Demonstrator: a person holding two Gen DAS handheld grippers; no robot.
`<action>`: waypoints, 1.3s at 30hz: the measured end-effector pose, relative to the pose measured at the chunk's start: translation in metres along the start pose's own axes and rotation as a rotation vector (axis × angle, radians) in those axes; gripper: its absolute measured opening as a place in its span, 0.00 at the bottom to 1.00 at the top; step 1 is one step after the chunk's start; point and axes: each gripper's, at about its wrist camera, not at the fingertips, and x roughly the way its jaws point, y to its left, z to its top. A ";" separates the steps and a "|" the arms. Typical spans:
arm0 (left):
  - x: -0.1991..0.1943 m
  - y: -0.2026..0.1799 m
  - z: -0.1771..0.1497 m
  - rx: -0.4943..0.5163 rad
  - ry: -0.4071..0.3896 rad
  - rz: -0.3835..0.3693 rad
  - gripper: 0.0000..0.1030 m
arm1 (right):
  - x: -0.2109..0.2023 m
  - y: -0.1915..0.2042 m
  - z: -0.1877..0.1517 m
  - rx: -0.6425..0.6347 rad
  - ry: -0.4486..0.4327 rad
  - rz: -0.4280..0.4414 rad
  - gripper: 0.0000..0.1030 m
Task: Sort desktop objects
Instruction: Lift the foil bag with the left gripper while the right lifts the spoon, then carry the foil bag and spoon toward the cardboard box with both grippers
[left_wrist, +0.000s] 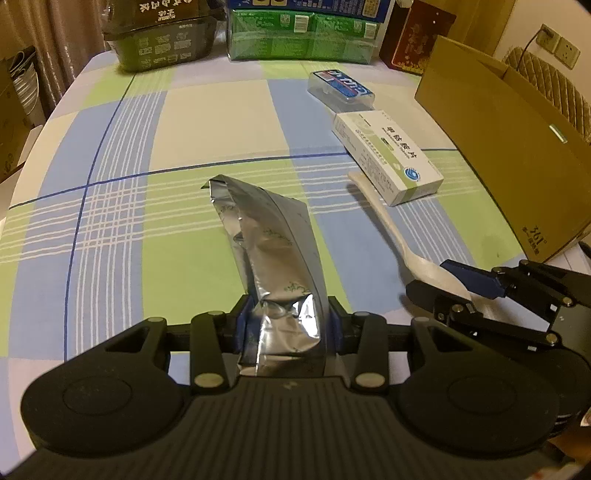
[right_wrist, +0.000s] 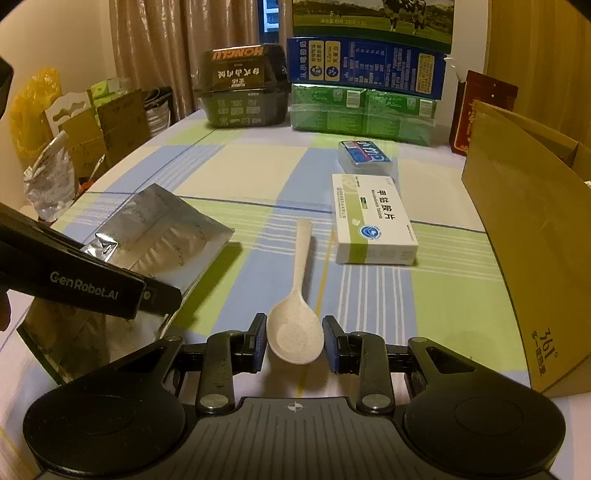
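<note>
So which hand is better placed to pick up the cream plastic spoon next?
Right. The right gripper is open with its fingers either side of the cream plastic spoon's bowl on the table. The left gripper is shut on the silver foil pouch.

Place: a home room, serving as dining and storage space.
Bench (right_wrist: 236, 166): wearing a checked blue, green and cream cloth.
Far edge: grocery cartons (right_wrist: 364, 70) stacking above a green multipack (right_wrist: 362, 114).
Window side: beige curtains (right_wrist: 155, 44) hanging.
Wall: sockets (left_wrist: 557, 46) showing.
Floor corner: boxes and bags (right_wrist: 92, 122) piling up.
</note>
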 end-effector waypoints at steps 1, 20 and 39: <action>-0.001 0.000 0.000 -0.003 -0.003 -0.001 0.35 | -0.001 0.000 0.000 -0.003 -0.005 0.000 0.28; -0.048 -0.018 -0.019 -0.086 -0.073 -0.009 0.35 | -0.056 -0.016 0.014 0.019 -0.090 -0.004 0.28; -0.102 -0.092 -0.002 -0.025 -0.146 -0.035 0.35 | -0.145 -0.061 0.048 0.076 -0.212 -0.026 0.28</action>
